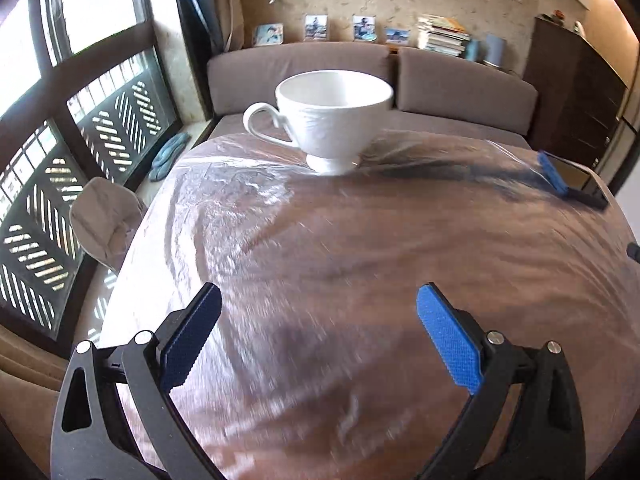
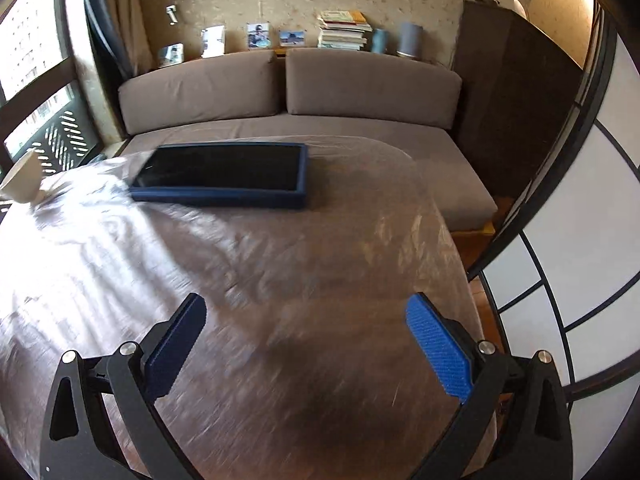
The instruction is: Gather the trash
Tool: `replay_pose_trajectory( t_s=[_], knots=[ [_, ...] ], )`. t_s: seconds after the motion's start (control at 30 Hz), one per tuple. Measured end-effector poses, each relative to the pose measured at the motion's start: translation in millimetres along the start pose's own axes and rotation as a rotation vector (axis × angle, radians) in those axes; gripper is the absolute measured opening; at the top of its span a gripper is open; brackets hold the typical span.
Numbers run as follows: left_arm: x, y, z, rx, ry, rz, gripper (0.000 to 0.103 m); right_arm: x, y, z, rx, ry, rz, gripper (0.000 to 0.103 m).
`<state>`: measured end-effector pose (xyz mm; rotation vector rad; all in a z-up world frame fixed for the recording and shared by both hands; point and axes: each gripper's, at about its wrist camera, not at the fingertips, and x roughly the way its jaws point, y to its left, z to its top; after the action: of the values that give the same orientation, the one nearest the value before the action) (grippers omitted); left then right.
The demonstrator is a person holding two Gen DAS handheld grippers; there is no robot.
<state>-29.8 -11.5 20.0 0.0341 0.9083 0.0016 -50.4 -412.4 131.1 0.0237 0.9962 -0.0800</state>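
Both grippers hang over a wooden table (image 1: 320, 248) covered with a clear, wrinkled plastic sheet (image 1: 240, 208) that catches the window light.

The left gripper (image 1: 320, 340) has its jaws spread wide, with nothing between the blue pads (image 1: 450, 344) but the bare, glossy tabletop. The right gripper (image 2: 306, 348) stands just as wide and holds nothing either; below it is only the sheeted wood, near the table's right edge.

At the far edge of the table, towards the left corner, a white footed cup (image 1: 332, 120) stands upright with its handle turned to the window side. In the right wrist view the same cup sits at the far left corner, cut off by the frame. Further along the far edge, towards the middle and right, a shallow dark blue tray (image 2: 224, 180) lies flat, its inside black and shiny. The left wrist view catches only an end of it by the right edge. Cup and tray are well apart from each other, and both are well apart from the grippers.

I can see no scrap or wrapper on the table; whether the tray holds anything I cannot tell from here, as its floor shows only dark reflection.

Beyond the table runs a grey-brown sofa (image 2: 288, 92) with two back cushions. A ledge behind it carries framed photos (image 2: 258, 35) and a stack of books (image 2: 343, 30). A dark cabinet (image 2: 516, 92) stands to the right, a latticed window (image 1: 80, 128) to the left.
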Motion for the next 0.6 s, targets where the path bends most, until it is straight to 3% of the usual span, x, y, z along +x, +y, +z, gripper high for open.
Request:
replay_pose_trajectory(
  t_s=[0.3, 0.6],
  knots=[
    [27, 10, 12, -0.018, 0.031, 0.000, 0.099, 29, -8, 9, -0.001, 0.036, -0.016, 0.099],
    [37, 11, 13, -0.024, 0.058, -0.020, 0.101, 32, -12, 9, 0.036, 0.048, -0.016, 0.099]
  ],
)
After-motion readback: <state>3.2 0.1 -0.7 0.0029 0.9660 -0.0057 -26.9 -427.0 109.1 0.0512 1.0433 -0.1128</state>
